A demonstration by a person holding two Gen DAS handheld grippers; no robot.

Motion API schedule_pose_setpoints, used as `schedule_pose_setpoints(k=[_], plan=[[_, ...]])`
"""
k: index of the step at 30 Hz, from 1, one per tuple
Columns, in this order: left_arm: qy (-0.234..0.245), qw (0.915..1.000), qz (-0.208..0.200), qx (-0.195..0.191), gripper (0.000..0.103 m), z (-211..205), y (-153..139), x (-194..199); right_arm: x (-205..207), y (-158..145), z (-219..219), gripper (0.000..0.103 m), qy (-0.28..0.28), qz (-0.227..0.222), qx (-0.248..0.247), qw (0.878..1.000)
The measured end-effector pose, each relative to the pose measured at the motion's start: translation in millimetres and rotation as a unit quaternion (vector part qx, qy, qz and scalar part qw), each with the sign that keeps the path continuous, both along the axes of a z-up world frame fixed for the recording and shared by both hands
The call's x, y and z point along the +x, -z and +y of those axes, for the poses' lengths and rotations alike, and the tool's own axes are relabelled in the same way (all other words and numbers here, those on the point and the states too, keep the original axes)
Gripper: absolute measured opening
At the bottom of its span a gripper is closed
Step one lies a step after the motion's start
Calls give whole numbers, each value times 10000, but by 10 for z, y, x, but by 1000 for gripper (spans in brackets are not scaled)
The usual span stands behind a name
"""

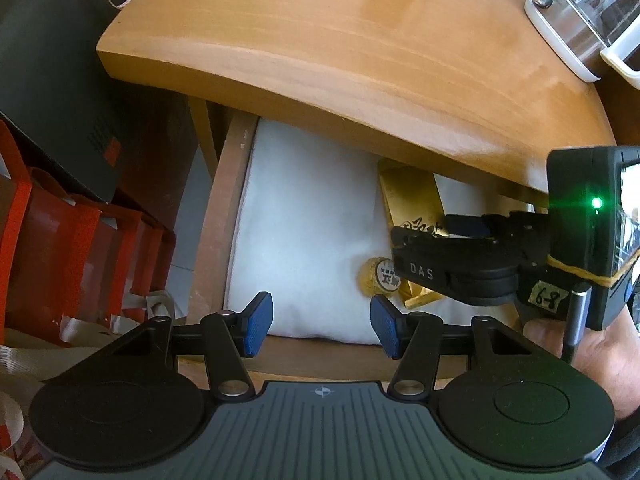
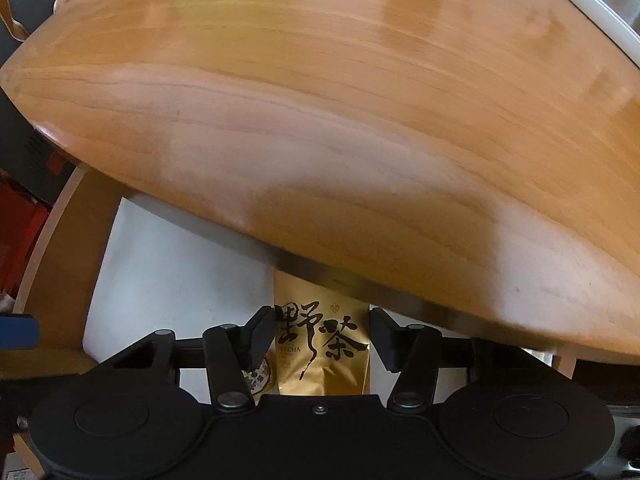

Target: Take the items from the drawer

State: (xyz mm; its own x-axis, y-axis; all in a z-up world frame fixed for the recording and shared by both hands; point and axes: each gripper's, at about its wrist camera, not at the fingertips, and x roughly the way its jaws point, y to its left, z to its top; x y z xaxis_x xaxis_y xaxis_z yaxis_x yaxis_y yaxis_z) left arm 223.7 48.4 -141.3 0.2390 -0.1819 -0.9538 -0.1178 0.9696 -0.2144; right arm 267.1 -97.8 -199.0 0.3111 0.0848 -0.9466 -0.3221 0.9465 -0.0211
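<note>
The drawer (image 1: 216,216) was seen pulled out beneath the front edge of the wooden surface (image 1: 360,40), its white lining (image 1: 304,216) largely bare on the left. A gold tea packet (image 2: 320,344) lay at the right, partly tucked under the surface's edge, with a small round gold item (image 1: 380,278) just beside it. The right tool (image 2: 320,340) was lowered over the packet, one finger on each long side; whether the pads pressed it could not be told. The left tool (image 1: 322,326) was held wide and empty above the drawer's front rail, with open lining ahead.
</note>
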Motion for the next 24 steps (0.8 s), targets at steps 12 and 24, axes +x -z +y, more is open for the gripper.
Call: schedule_pose_setpoints(k=[12,24], plan=[[-39,10000,82,12,57,15,27,-18,-35,69,17,51,-13,172,-127,9998],[-22,10000,60,9,57,-39,-33,-63,-425,-209,-116,51,-702,-6,-44,9975]])
